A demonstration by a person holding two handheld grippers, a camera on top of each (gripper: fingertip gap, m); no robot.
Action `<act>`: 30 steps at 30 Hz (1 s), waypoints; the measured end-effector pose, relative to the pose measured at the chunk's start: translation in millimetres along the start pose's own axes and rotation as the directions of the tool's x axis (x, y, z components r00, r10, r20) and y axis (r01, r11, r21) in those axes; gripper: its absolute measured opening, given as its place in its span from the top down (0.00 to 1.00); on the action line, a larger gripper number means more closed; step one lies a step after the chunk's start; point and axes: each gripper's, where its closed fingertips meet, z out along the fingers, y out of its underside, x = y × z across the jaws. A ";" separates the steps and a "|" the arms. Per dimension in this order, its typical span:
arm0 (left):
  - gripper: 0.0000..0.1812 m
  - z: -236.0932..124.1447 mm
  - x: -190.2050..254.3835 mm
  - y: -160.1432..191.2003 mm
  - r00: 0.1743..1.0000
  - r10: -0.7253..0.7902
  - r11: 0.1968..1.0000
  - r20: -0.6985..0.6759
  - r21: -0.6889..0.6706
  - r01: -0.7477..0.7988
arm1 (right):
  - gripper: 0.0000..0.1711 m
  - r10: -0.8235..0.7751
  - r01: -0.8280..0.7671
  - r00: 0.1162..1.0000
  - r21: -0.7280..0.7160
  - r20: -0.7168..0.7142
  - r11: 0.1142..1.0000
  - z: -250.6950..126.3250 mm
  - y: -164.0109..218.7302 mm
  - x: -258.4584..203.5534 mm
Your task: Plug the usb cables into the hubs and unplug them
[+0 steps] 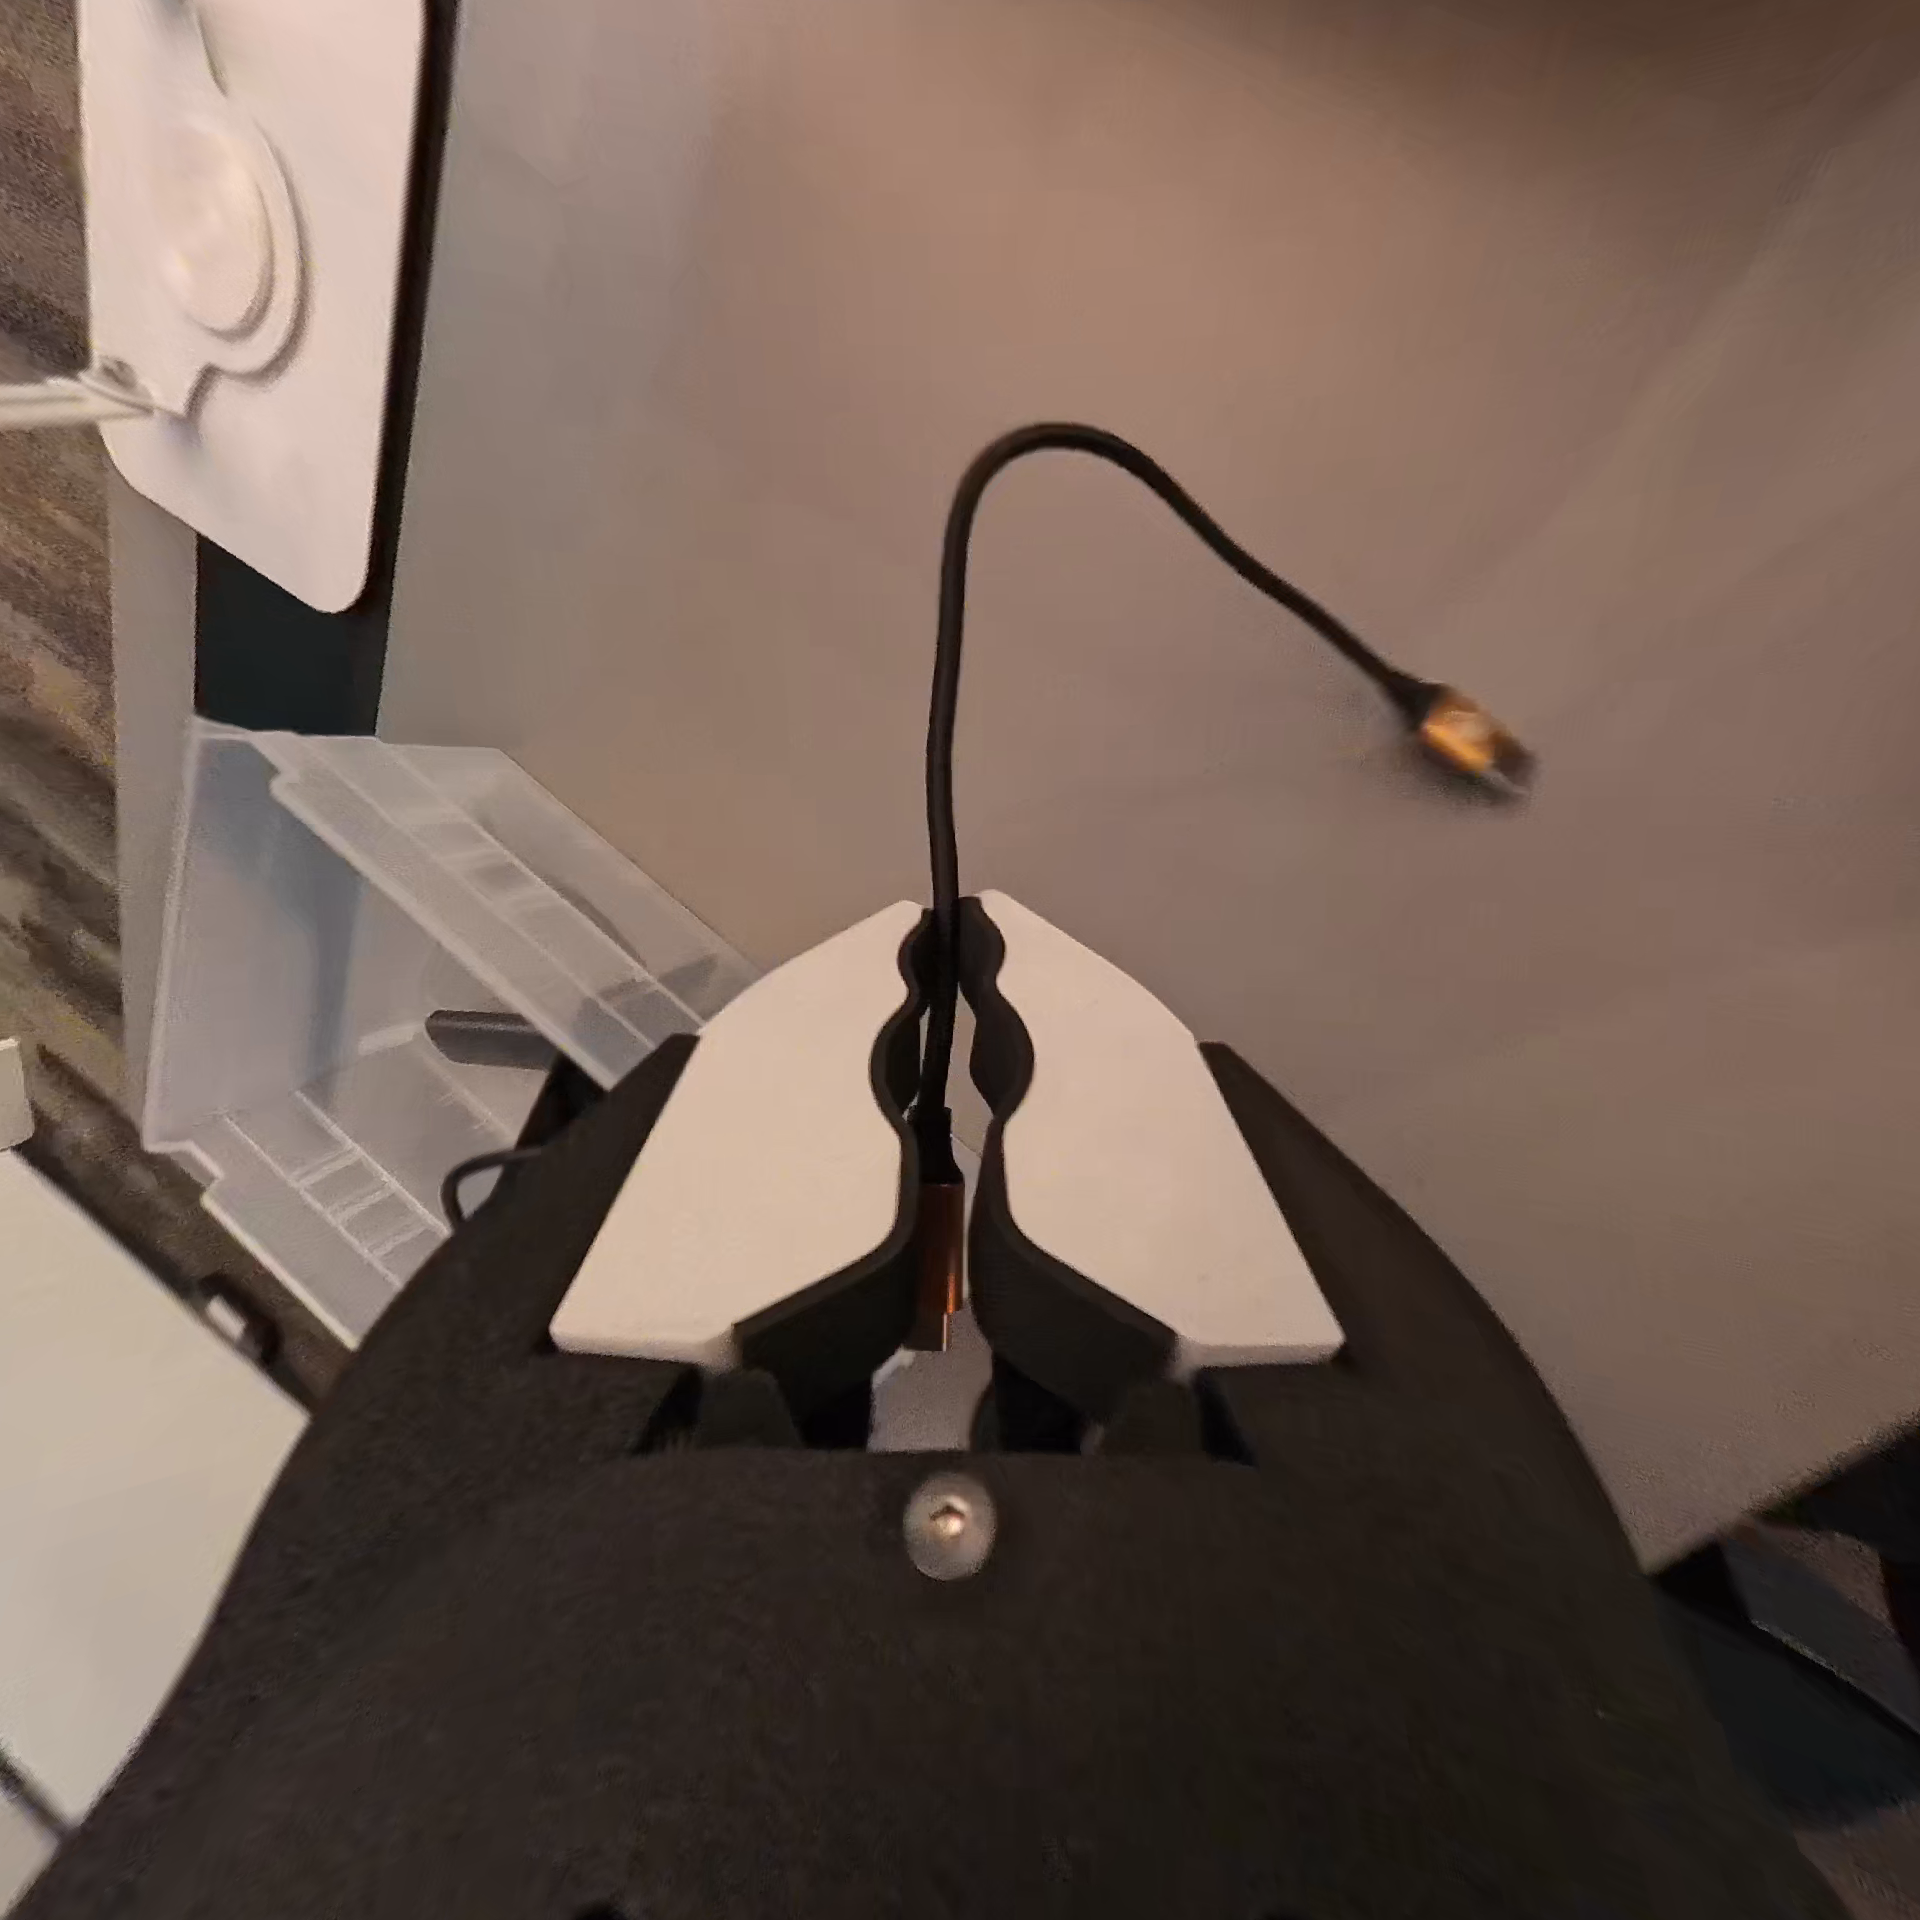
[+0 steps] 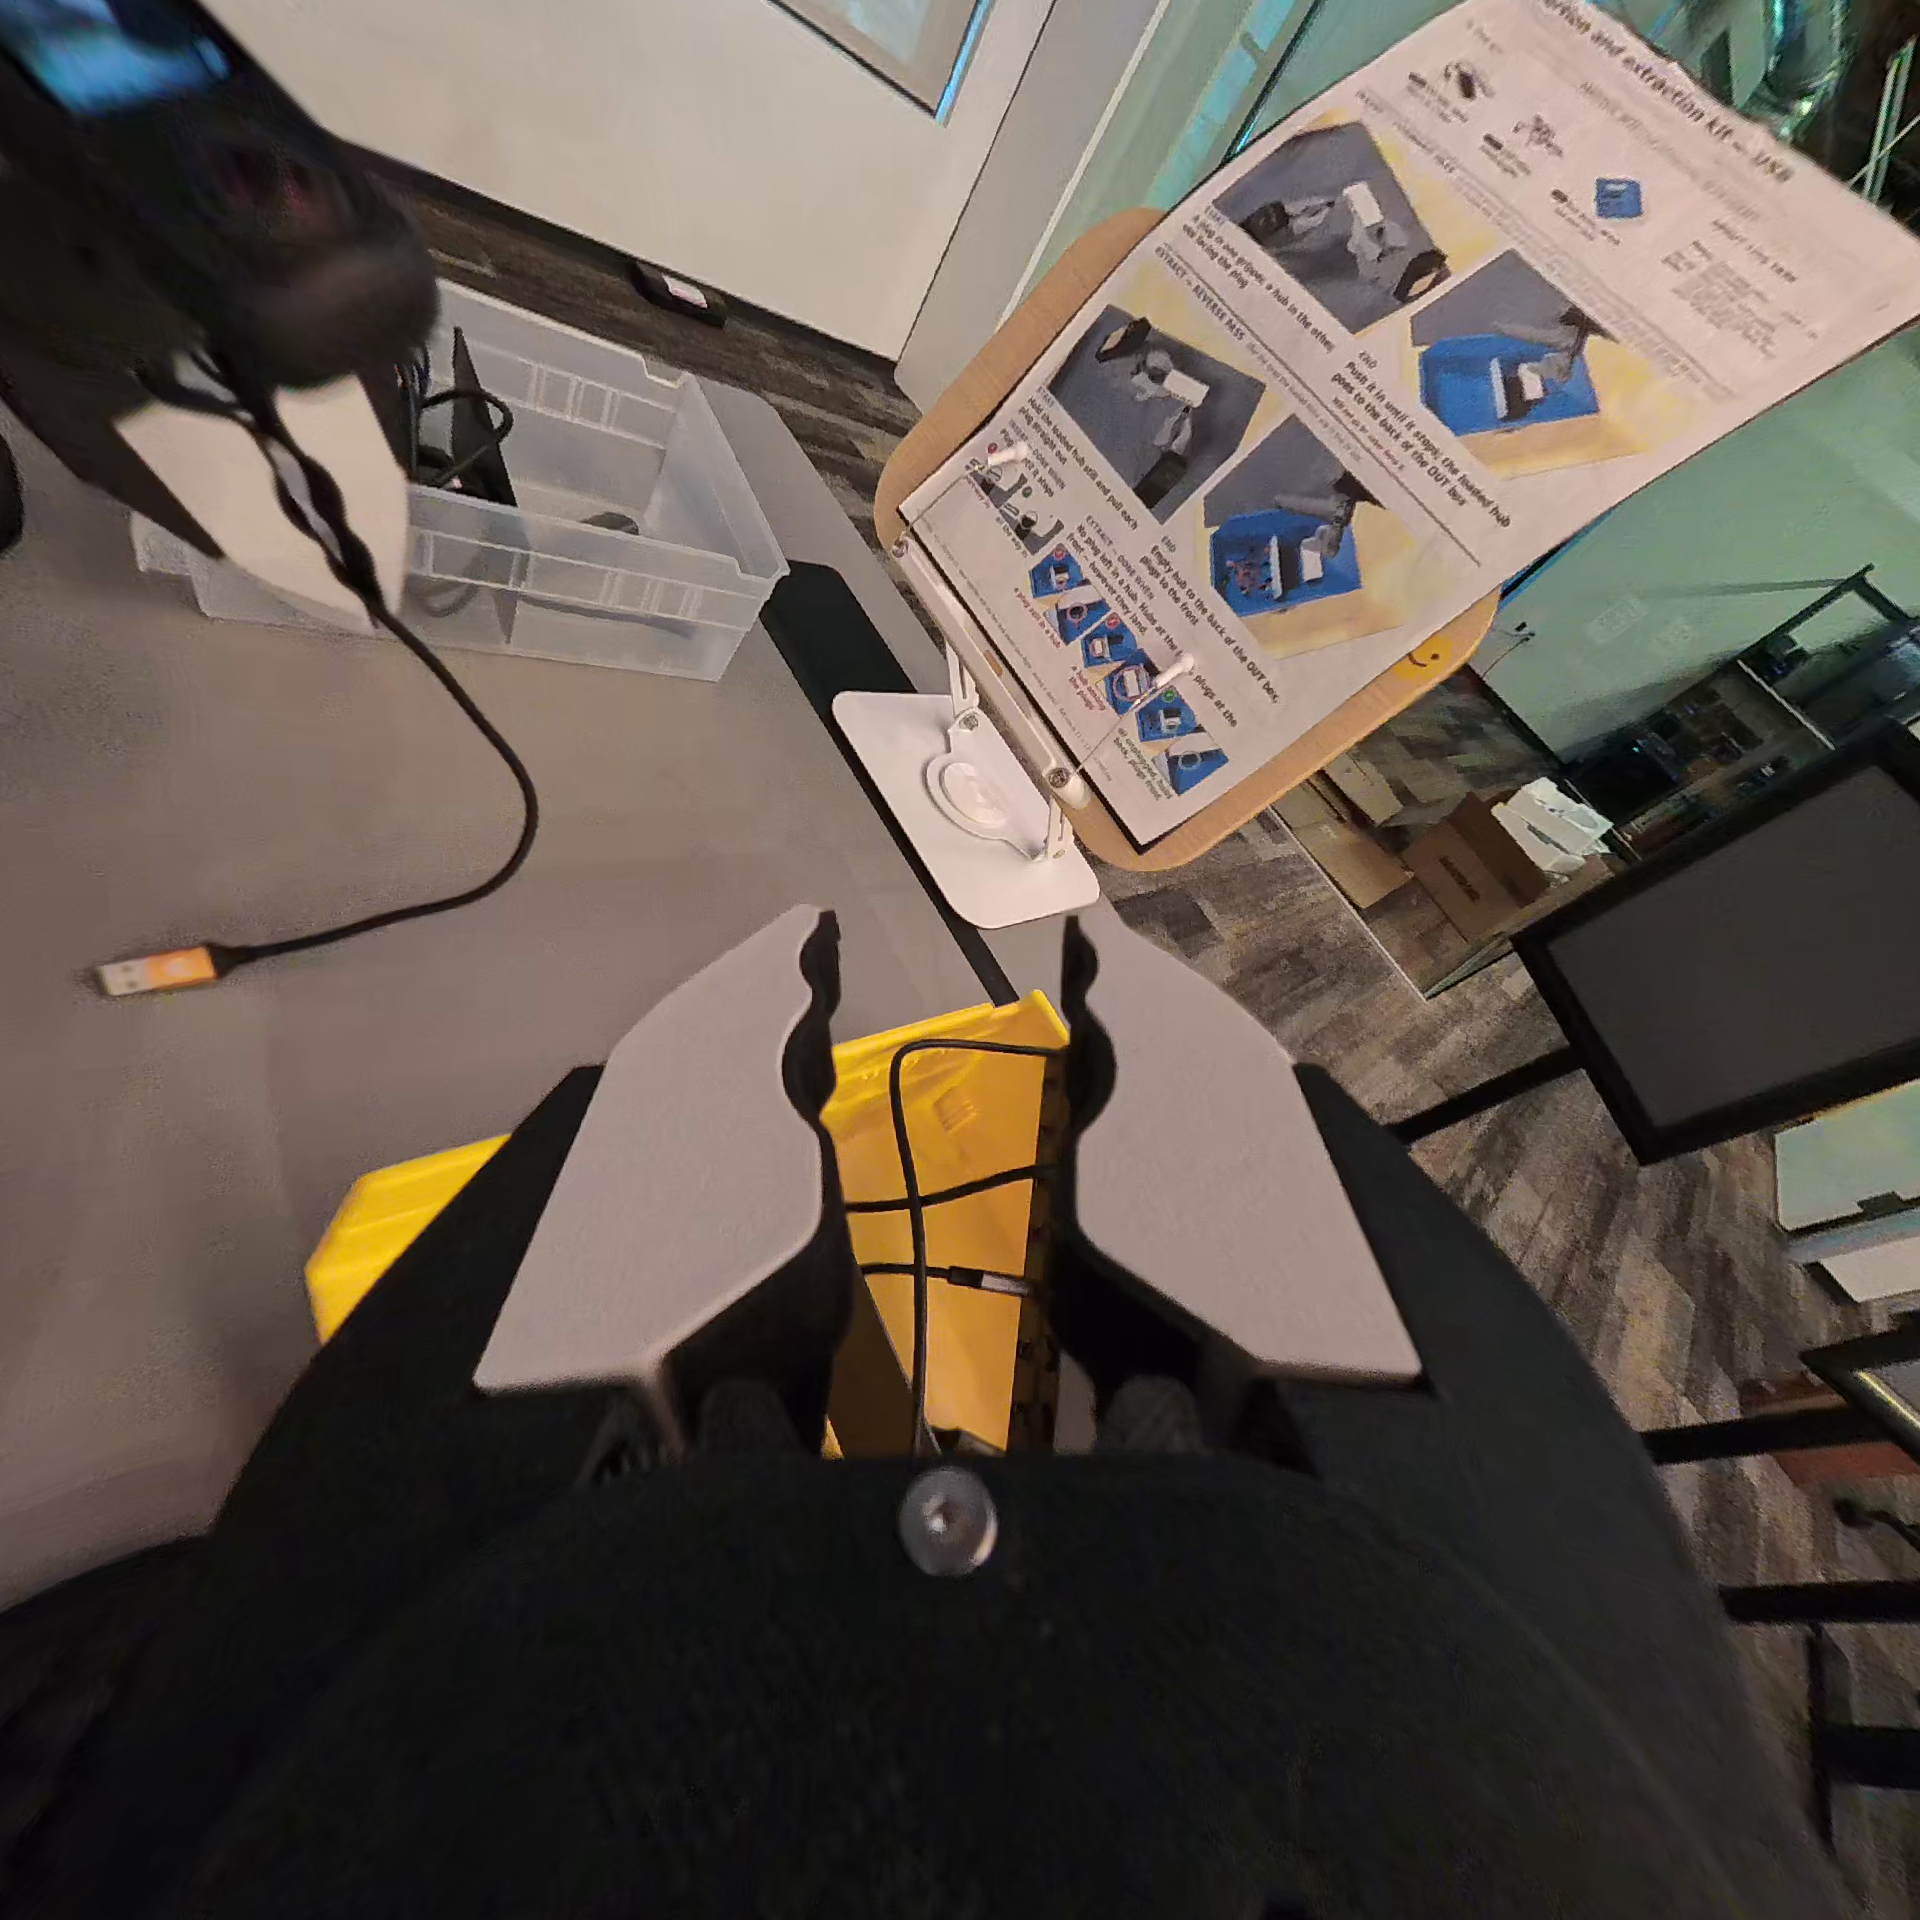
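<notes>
- Between the left gripper (image 1: 948, 920) jaws, clamped tight, the black usb cable (image 1: 940, 665) arcs forward, its plug (image 1: 1470, 740) dangling free, likely for insertion.
- Beneath the right gripper (image 2: 948, 961), wide open and empty, a yellow bin (image 2: 935, 1143) holds more cables.

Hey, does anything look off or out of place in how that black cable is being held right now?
Yes. The left gripper is shut on the black cable partway along it, not on a plug. One copper plug sits back between the fingers, and the orange plug trails loose at the far end over the grey table.

Clear bin (image 2: 582, 540) and stand (image 2: 966, 821) crowd table's (image 2: 312, 779) far edge.
</notes>
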 end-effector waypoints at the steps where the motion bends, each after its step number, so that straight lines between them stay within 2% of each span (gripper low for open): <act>1: 0.98 15.6 -2.6 0.4 1.000 0.002 1.000 0.012 -0.028 -0.001 | 0.76 -0.002 0.002 1.000 -0.010 -0.003 1.000 1.2 1.8 0.5; 4: 0.98 61.7 4.3 0.8 0.999 -0.038 0.997 -0.020 -0.061 0.037 | 0.76 0.001 -0.001 1.000 -0.021 -0.003 1.000 4.1 4.5 1.6; 7: 0.98 93.1 17.8 3.1 0.994 -0.087 0.994 -0.072 -0.066 0.082 | 0.76 0.004 -0.004 1.000 -0.031 -0.002 1.000 6.4 6.9 1.9; 13: 0.97 108.3 28.9 0.2 0.985 -0.143 0.989 -0.098 0.033 0.147 | 0.76 0.012 -0.012 1.000 -0.043 -0.001 0.999 9.5 11.4 3.8; 15: 0.89 107.2 30.7 -0.4 0.980 -0.171 0.983 -0.107 0.056 0.177 | 0.76 0.014 -0.014 1.000 -0.051 -0.004 0.999 10.0 13.0 4.3; 18: 0.87 93.9 29.8 -4.8 0.974 -0.183 0.972 -0.135 0.121 0.199 | 0.76 0.008 -0.008 1.000 -0.064 -0.005 0.998 11.1 14.6 3.7; 20: 0.87 64.3 5.3 -5.4 0.980 -0.192 0.960 -0.047 0.201 0.197 | 0.76 0.003 -0.003 1.000 -0.073 -0.005 0.997 12.2 14.7 2.6; 22: 0.87 16.9 -25.1 -0.2 0.970 -0.243 0.925 0.004 0.303 0.231 | 0.76 -0.006 0.006 1.000 -0.079 -0.002 0.997 13.4 14.1 0.8; 24: 0.87 -35.0 -64.5 22.9 0.935 -0.351 0.869 0.054 0.390 0.304 | 0.76 -0.014 0.014 1.000 -0.085 -0.001 0.996 14.8 13.7 -0.6; 27: 0.89 -91.7 -135.6 96.9 0.799 -0.561 0.767 0.216 0.499 0.403 | 0.76 -0.026 0.026 1.000 -0.099 0.005 0.995 16.7 13.7 -2.6; 28: 0.92 -97.9 -153.0 129.5 0.742 -0.619 0.742 0.258 0.504 0.443 | 0.76 -0.033 0.033 0.999 -0.105 0.004 0.994 17.0 13.6 -3.1; 30: 0.90 -86.4 -168.1 196.1 0.647 -0.710 0.693 0.279 0.440 0.571 | 0.76 -0.045 0.044 0.999 -0.111 -0.002 0.993 16.6 11.8 -3.9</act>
